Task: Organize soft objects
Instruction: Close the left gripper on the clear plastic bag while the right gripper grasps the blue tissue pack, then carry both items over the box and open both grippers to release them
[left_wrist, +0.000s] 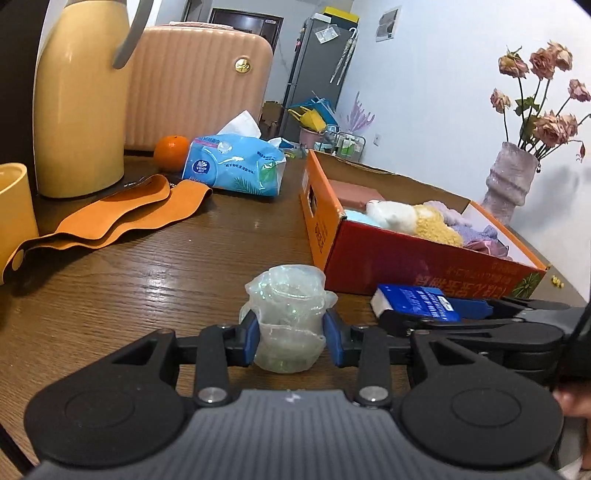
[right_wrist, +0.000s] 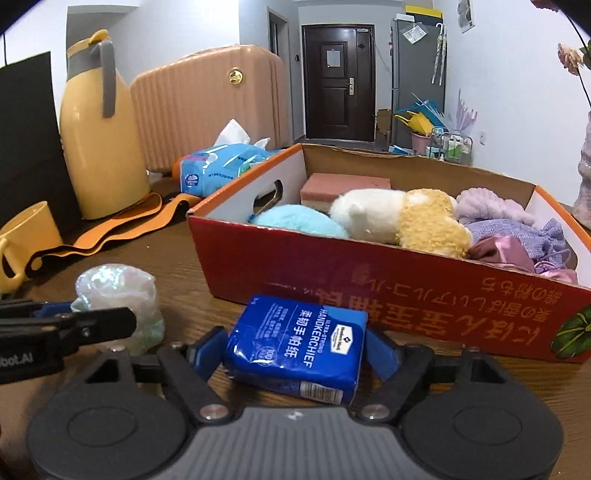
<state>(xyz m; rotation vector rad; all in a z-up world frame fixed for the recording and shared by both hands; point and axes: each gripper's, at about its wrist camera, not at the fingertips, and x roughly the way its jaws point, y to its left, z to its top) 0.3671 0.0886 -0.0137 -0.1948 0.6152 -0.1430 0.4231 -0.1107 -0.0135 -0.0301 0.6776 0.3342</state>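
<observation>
We see the left gripper (left_wrist: 288, 334) closed on a clear crumpled plastic wad (left_wrist: 286, 317). Its blue pads touch the wad on both sides, and the jaws stand only partly apart, as wide as the wad allows. The wad is on or just above the wooden table (left_wrist: 147, 288); which one, we cannot tell.

The right gripper (right_wrist: 295, 352) has a blue handkerchief pack (right_wrist: 295, 347) between its fingers. The jaws stand wide, one finger on each side of the pack. The pack lies tilted, and its far corner is just beside the front wall of the red box (right_wrist: 369, 280). Whether the pads press on the pack or only stand beside it, we cannot tell.

The two grippers are near each other, the wad to the left of the pack, both in front of the box. Inside the box we see a pink sponge (right_wrist: 345, 186), a light blue plush (right_wrist: 299, 221), a white and yellow plush (right_wrist: 399, 218) and purple cloths (right_wrist: 517, 229).

Farther left on the table lie an orange mat (left_wrist: 122, 218), a tissue pack (left_wrist: 236, 166), an orange (left_wrist: 170, 152), a yellow jug (left_wrist: 79, 99) and a yellow cup (left_wrist: 14, 206). A vase (left_wrist: 511, 181) with dried roses stands behind the box.
</observation>
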